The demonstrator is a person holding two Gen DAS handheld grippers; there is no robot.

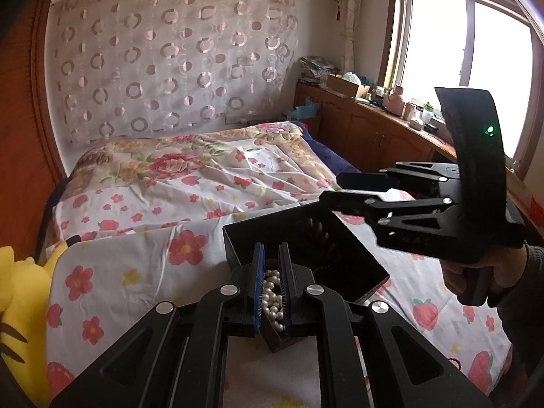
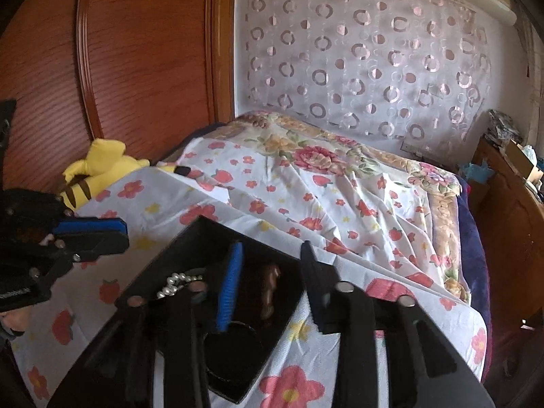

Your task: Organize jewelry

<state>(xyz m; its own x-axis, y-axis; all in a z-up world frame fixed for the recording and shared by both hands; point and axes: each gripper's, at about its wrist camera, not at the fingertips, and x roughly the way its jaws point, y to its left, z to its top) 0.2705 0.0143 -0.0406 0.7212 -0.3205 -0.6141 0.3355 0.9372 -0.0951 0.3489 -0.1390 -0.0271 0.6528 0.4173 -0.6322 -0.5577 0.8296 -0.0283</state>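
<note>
Left wrist view: left hand-held gripper (image 1: 272, 282) with fingers narrowed, blue pads flanking a heap of white pearl beads (image 1: 273, 297) lying in a corner of the black open-topped rectangular box (image 1: 340, 238) on the flower-printed bed sheet (image 1: 136, 272). Cannot tell whether the pads actually pinch the beads or merely bracket them from above. Bead heap stretched roughly along the fingers' own line, directly beneath the tips.

Right wrist view: right hand-held gripper (image 2: 272, 278) spread wide, hovering over the same box (image 2: 190, 238), gripping nothing; blue pad over the box interior, other finger past its rim above the sheet (image 2: 340, 204). Pearls (image 2: 175, 285) off to its left side, near the box's far-left wall; a brownish item (image 2: 270, 289) and a dark ring-shaped piece (image 2: 234, 340) also inside, too blurred to identify.

Judgement: left gripper far nearer the pearls, so the likelier one for lifting them; right free to steady the box.
</note>
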